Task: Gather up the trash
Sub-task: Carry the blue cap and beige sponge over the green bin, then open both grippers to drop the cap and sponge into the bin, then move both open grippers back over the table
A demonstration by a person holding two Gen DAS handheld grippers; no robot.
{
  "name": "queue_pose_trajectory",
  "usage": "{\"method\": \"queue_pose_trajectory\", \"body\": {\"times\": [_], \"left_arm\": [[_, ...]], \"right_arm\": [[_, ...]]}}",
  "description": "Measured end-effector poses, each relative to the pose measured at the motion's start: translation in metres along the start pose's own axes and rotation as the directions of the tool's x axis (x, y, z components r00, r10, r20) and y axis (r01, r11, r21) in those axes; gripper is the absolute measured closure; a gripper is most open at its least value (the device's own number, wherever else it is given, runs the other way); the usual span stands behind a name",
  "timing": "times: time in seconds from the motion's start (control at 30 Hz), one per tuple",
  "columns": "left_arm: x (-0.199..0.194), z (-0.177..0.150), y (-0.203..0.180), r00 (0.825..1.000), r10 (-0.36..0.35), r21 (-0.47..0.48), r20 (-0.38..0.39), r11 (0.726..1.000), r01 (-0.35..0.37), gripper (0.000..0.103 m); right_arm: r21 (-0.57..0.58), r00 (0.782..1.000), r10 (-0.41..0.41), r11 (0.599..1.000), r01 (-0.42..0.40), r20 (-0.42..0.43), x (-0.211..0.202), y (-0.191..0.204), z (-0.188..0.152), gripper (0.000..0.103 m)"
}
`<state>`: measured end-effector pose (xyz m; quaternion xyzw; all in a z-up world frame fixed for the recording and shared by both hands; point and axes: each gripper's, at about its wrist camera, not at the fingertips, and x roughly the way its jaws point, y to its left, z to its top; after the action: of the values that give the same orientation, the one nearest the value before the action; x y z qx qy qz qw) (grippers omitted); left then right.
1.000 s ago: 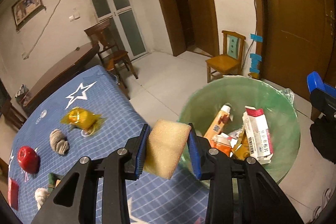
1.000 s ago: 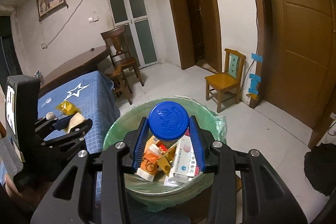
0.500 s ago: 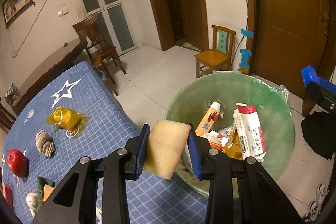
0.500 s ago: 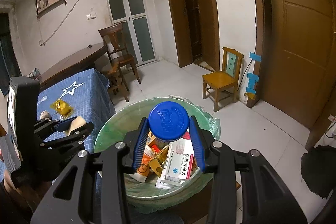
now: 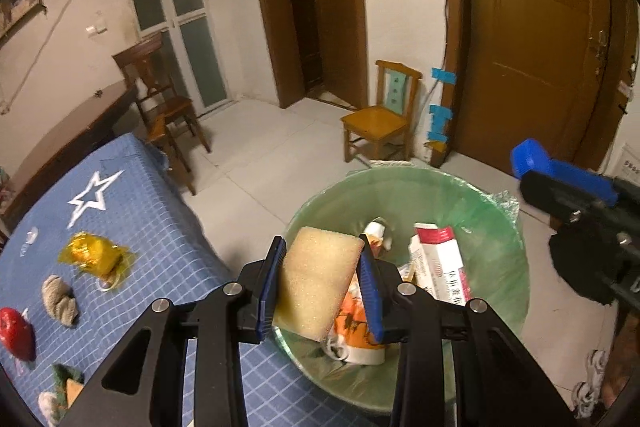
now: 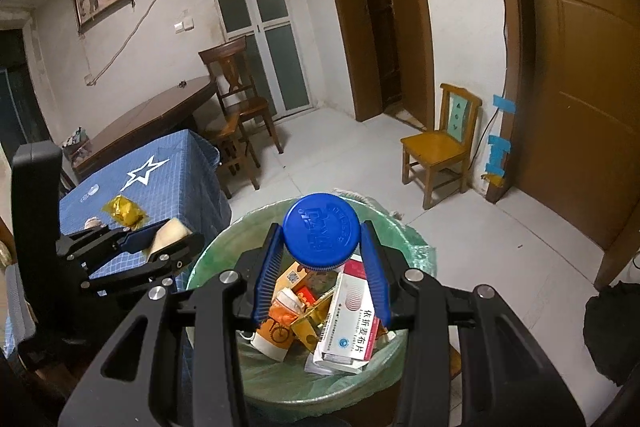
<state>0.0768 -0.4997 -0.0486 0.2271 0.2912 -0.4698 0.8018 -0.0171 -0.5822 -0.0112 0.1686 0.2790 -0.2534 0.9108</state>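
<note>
The green-lined bin (image 5: 404, 291) is seen in the lower centre of both frames, directly under both claws. In the left wrist view the left gripper (image 5: 322, 285) is closed on a yellow sponge (image 5: 318, 281), whose long axis stands nearly upright, above the bin's left rim. In the right wrist view the right gripper (image 6: 320, 267) is closed on a blue cap (image 6: 320, 233), held over the bin's middle, above a medicine box (image 6: 352, 323). The right gripper is judged nearer to a release
</note>
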Motion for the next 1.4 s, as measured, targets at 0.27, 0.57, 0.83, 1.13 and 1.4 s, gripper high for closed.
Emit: {"method": "queue_pose_trajectory", "body": {"times": [0.27, 0.57, 0.83, 1.13, 1.4], "left_arm": [[0.011, -0.002, 0.001, 0.999, -0.032, 0.024, -0.032, 0.999, 0.033, 0.042], [0.009, -0.010, 0.010, 1.000, -0.015, 0.013, -0.026, 1.000, 0.015, 0.042], [-0.001, -0.019, 0.019, 1.000, -0.009, -0.008, -0.022, 1.000, 0.009, 0.042], [-0.035, -0.041, 0.058, 1.000, 0.012, -0.079, -0.003, 0.997, -0.012, 0.042], [-0.088, -0.071, 0.105, 0.998, 0.048, -0.151, 0.041, 0.988, -0.042, 0.039]], "right_arm": [[0.046, 1.000, 0.002, 0.999, -0.002, -0.013, 0.008, -0.010, 0.000, 0.040], [0.045, 1.000, 0.008, 0.999, -0.008, 0.005, 0.000, -0.008, 0.000, 0.040], [0.020, 0.999, 0.017, 1.000, -0.017, 0.047, -0.011, 0.005, 0.002, 0.040], [-0.018, 0.995, 0.068, 0.998, -0.067, 0.068, -0.017, 0.035, 0.001, 0.040], [-0.075, 0.989, 0.144, 0.987, -0.141, 0.032, -0.010, 0.083, -0.007, 0.040]]}}
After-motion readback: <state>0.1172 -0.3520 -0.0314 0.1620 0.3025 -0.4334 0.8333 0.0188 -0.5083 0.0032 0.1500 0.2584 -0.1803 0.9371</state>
